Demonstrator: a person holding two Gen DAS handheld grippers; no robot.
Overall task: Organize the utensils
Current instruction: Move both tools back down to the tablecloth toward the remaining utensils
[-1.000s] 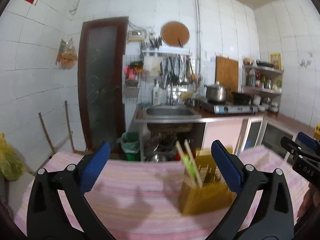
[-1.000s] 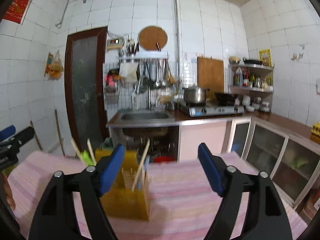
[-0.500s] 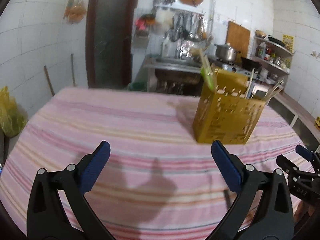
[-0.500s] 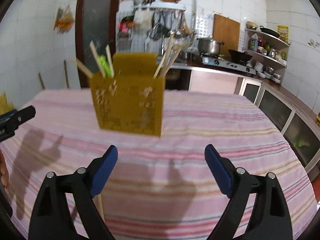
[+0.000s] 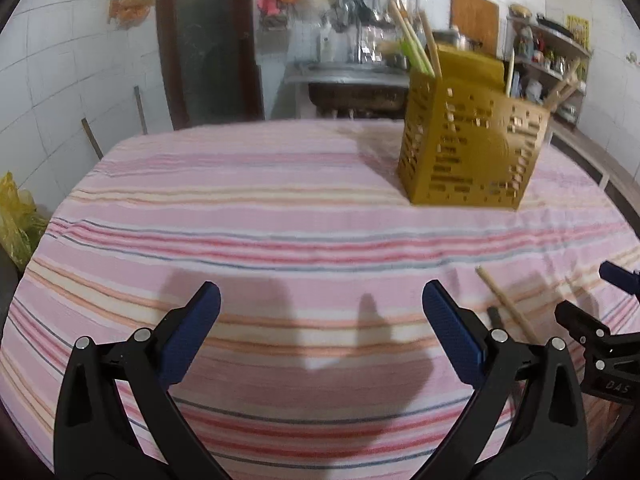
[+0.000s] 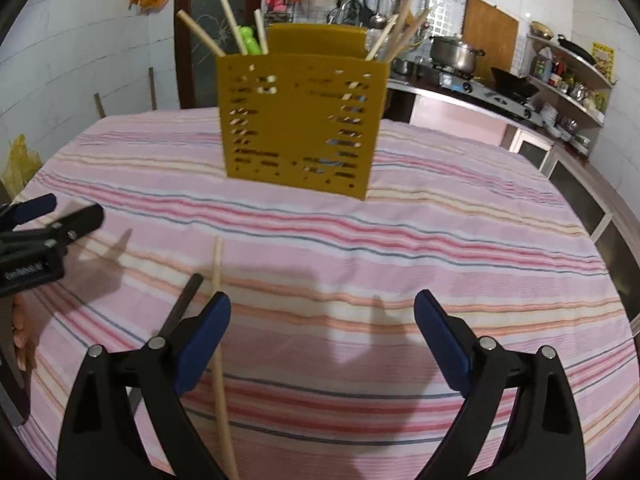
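Observation:
A yellow perforated utensil holder (image 6: 302, 126) stands on the pink striped tablecloth (image 6: 440, 248), with several wooden sticks and a green utensil in it; it also shows in the left wrist view (image 5: 470, 144). A wooden chopstick (image 6: 219, 344) and a dark utensil handle (image 6: 182, 304) lie on the cloth by my right gripper's left finger; both show in the left wrist view, the chopstick (image 5: 506, 304) at right. My right gripper (image 6: 322, 340) is open and empty above the cloth. My left gripper (image 5: 320, 332) is open and empty, left of the right one.
The table ends in a rounded edge (image 5: 120, 148) toward the kitchen. Behind it are a sink counter (image 5: 352, 72), a dark door (image 5: 204, 40), a stove with a pot (image 6: 456, 56) and shelves (image 6: 568, 80). A yellow bag (image 5: 16, 220) hangs at the left.
Both grippers have tilted down and drawn back over the table. The holder now sits farther ahead, and the chopstick and dark utensil on the cloth have come into view.

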